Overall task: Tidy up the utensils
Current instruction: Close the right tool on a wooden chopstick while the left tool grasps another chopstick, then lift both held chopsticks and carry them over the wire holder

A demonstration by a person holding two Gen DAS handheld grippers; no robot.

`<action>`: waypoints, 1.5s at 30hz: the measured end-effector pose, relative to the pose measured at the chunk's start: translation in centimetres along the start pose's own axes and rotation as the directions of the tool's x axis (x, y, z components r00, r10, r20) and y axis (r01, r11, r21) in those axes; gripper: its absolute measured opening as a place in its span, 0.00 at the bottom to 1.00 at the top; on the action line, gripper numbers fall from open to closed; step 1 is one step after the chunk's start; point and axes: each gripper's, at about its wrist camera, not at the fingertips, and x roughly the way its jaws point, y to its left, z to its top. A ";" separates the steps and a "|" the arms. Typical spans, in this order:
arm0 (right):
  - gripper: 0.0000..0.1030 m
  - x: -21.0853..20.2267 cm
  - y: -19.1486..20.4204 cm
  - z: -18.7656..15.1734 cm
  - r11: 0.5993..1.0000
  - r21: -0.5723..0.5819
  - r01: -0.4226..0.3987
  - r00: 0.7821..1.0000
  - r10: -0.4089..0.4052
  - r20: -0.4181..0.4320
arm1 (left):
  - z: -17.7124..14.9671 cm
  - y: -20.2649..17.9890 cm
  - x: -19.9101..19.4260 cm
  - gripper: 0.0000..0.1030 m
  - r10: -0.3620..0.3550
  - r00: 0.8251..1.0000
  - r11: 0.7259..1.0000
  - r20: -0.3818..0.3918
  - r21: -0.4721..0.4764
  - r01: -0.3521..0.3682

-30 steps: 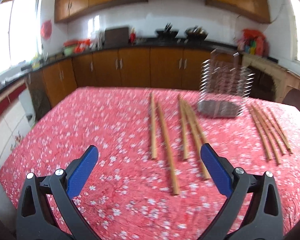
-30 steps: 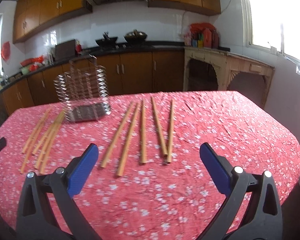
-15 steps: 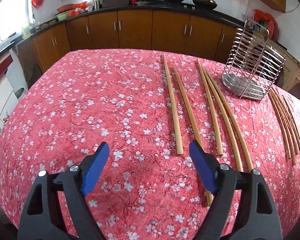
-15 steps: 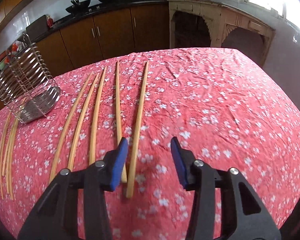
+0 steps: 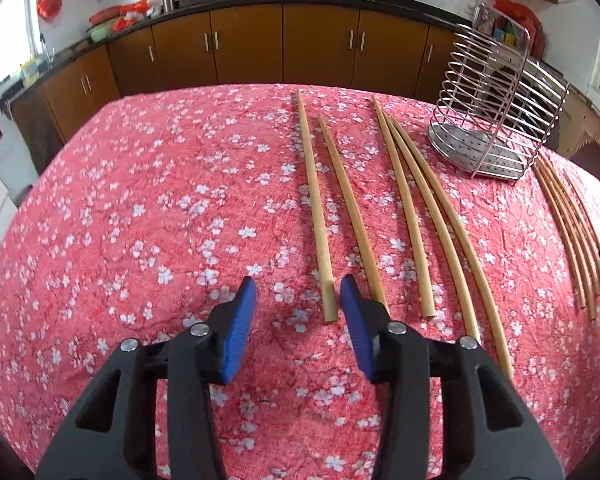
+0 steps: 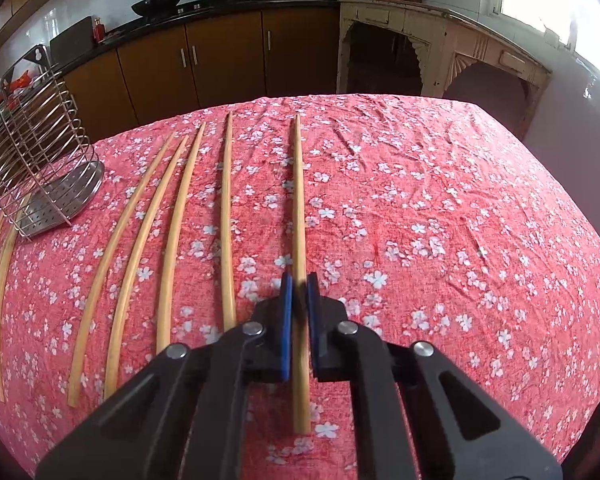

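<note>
The right claw (image 6: 299, 280) is closed around the rightmost chopstick (image 6: 299, 200) near its thick end — the blue pads (image 6: 286, 312) press on both sides of it, and the stick still lies flat on the bench (image 6: 460, 240). I think the grip is taken low on the stick so that the thin tip can later point down into the rack (image 6: 36, 152), which stands at the far left of this view.

The left claw (image 5: 298, 300) is released, its pads (image 5: 242, 320) apart, and it holds nothing. It hangs just above the cloth with the thick end of another chopstick (image 5: 316, 208) between the pads, nearer to the right pad; probably this is the stick it prepares to take.

The other chopsticks lie side by side in loose groups, with their thick ends toward the person, so each one can be reached from the near edge. A further bundle (image 5: 572, 232) lies beyond the rack (image 5: 496, 108). The rack looks empty, so the sorting is likely at its beginning.
</note>
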 end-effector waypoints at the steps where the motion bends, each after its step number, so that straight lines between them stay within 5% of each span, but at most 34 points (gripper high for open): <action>1: 0.08 -0.5 0.0 -0.1 1.000 -0.001 -0.001 1.000 0.001 -0.001 | 0.1 -0.2 0.0 0.38 0.005 1.000 1.000 0.000 0.009 -0.005; 15: 0.09 -2.4 0.2 -2.2 1.000 -0.004 -0.003 1.000 0.003 0.013 | 0.2 -2.1 0.3 0.08 0.011 1.000 0.999 0.022 0.046 -0.012; 26: 0.08 -3.4 0.0 -2.1 0.999 -0.014 -0.029 0.999 0.029 0.035 | 0.3 -1.3 0.2 0.07 -0.021 0.999 1.000 0.024 0.021 0.021; 41: 0.08 -12.6 -1.0 -0.8 0.998 -0.031 -0.047 0.964 0.053 0.260 | 1.6 1.5 -8.4 0.07 -0.049 0.963 0.999 0.264 0.000 0.051; 45: 0.08 -14.5 -1.2 -0.1 0.998 -0.022 -0.056 0.939 0.060 0.338 | 2.3 1.9 -10.5 0.07 -0.064 0.939 0.997 0.338 -0.021 0.076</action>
